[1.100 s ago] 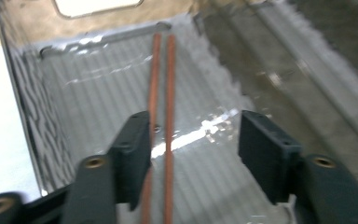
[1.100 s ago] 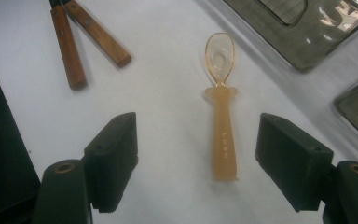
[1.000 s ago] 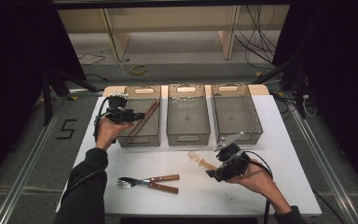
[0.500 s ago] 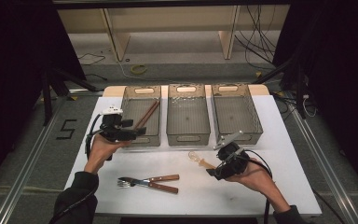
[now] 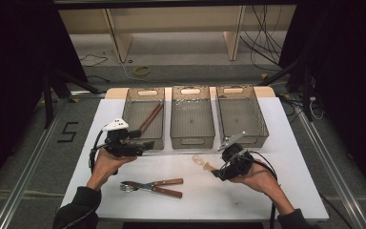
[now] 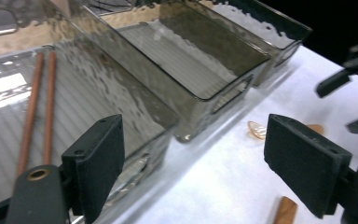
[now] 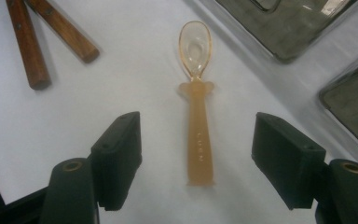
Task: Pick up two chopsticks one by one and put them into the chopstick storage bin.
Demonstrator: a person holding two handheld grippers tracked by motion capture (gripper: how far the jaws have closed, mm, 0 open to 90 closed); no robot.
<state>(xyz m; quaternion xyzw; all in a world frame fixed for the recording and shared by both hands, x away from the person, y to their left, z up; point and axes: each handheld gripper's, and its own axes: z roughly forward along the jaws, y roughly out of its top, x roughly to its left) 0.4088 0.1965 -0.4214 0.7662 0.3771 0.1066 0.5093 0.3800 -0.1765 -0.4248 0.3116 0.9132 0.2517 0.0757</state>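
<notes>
A translucent orange spoon (image 7: 198, 126) lies flat on the white table (image 5: 286, 167), and it also shows in the high view (image 5: 200, 161). My right gripper (image 7: 198, 140) straddles the spoon's handle. Its jaws have just been closing a little, but the pads stand apart from the spoon. In the high view the right gripper (image 5: 217, 171) points left. My left gripper (image 5: 145, 143) hovers at the front of the left bin (image 5: 132, 98). Its jaws (image 6: 196, 144) have just been opening and have nothing between them. Two brown chopsticks (image 5: 150, 118) lie in that bin, seen too in the left gripper view (image 6: 37, 102).
Three smoky clear bins stand in a row: the left one, a middle bin (image 5: 192, 138) and a right bin (image 5: 262, 124). A fork and a knife with wooden handles (image 5: 164, 187) lie crossed near the table's front edge. Their handles (image 7: 28, 42) show beside the spoon.
The left gripper has let go of the chopsticks, which now lie in the left bin. It has drawn back toward the person with its jaws wider. The right hand has stayed put.
</notes>
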